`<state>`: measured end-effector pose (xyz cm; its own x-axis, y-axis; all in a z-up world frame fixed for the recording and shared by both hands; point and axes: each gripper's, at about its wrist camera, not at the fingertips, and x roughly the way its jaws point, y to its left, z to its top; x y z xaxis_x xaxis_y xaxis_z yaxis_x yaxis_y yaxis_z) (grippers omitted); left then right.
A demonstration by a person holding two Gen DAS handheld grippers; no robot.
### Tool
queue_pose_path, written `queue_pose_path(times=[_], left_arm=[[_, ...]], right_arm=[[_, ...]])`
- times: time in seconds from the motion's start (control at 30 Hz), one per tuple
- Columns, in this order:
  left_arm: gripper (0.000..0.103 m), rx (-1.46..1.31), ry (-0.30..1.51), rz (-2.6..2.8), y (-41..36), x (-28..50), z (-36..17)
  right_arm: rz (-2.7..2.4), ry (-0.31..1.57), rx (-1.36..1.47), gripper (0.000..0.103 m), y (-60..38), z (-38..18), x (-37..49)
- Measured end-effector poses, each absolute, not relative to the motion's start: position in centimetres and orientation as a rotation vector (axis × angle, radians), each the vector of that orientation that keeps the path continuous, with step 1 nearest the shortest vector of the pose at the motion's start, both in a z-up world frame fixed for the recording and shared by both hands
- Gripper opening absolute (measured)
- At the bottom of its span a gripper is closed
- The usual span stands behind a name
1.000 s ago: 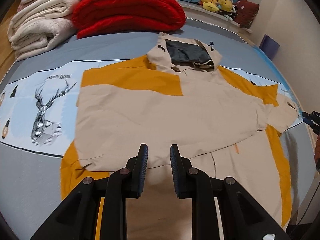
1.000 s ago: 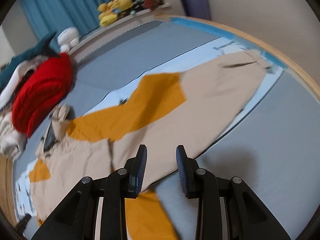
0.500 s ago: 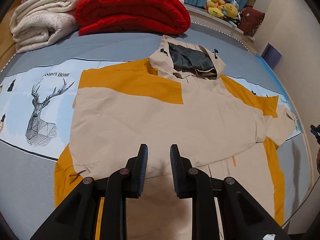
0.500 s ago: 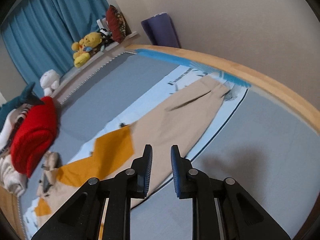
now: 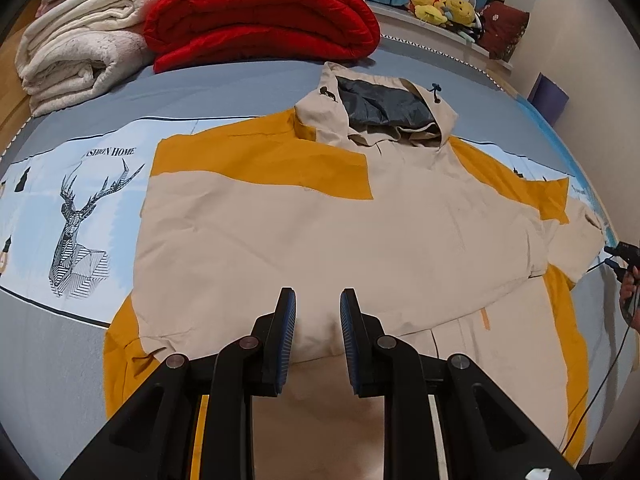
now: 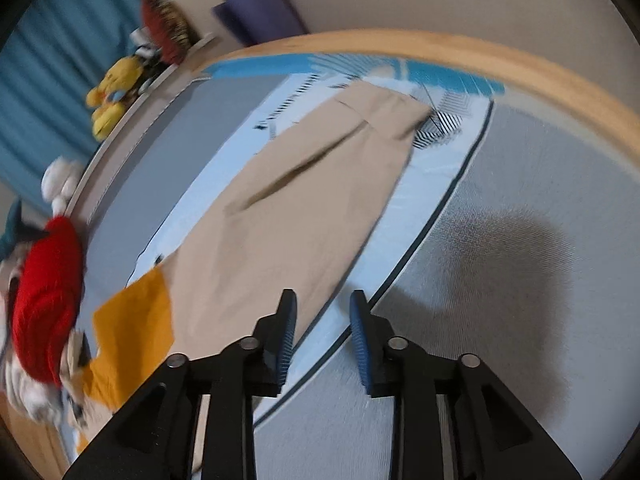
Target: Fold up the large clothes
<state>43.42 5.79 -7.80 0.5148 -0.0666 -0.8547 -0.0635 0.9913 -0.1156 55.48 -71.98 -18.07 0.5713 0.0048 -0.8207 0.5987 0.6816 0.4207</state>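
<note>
Left wrist: jacket [image 5: 320, 232] spread flat on bed [image 5: 240, 92], one sleeve folded across; left tongs [image 5: 318, 320] slightly parted, empty. Right tongs [image 6: 323, 320], just opening, empty beside outstretched sleeve [image 6: 320, 200].

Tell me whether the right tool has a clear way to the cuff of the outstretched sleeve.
Probably yes. The right tool, its jaws just opening and empty, hangs over the sleeve's near edge. The cuff lies flat and uncovered on the bedspread, with nothing between.

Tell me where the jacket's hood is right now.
In the left wrist view the hood lies at the far end of the jacket, right of centre, just short of the folded red blanket.
</note>
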Motion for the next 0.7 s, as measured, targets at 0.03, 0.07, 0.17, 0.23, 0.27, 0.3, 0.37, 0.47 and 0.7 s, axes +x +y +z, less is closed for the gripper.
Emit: queue_pose_path(times=[0.03,0.07,0.17,0.23,0.27,0.3,0.37,0.47,0.7], left_arm=[[0.02,-0.138,1.033,-0.003,5.8,43.5,-7.9],[0.02,-0.136,1.035,-0.003,5.8,43.6,-8.1],[0.02,-0.133,1.047,0.009,5.9,43.9,-8.8],[0.02,-0.134,1.052,0.011,5.9,44.0,-9.0],[0.02,-0.134,1.054,0.011,6.0,44.0,-9.1],[0.02,-0.132,1.054,0.011,6.0,44.1,-9.1],[0.02,-0.131,1.05,0.011,6.2,44.1,-8.9],[0.02,-0.141,1.046,0.021,6.8,44.2,-8.7],[0.02,-0.16,1.038,0.04,8.0,44.3,-8.0]], right_arm=[[-0.391,0.905,0.778,0.04,-72.4,-18.8,55.8],[-0.392,0.9,0.789,0.042,-72.6,-19.2,56.0],[-0.409,0.868,0.811,0.043,-73.4,-20.2,56.4],[-0.414,0.844,0.821,0.043,-73.8,-20.3,56.8],[-0.416,0.835,0.829,0.043,-74.1,-20.4,57.2],[-0.421,0.832,0.831,0.043,-74.3,-20.4,57.5],[-0.437,0.834,0.821,0.043,-74.6,-20.3,58.4],[-0.457,0.835,0.797,0.04,-74.9,-20.1,59.7],[-0.533,0.714,0.618,0.005,-70.8,-14.9,60.2]])
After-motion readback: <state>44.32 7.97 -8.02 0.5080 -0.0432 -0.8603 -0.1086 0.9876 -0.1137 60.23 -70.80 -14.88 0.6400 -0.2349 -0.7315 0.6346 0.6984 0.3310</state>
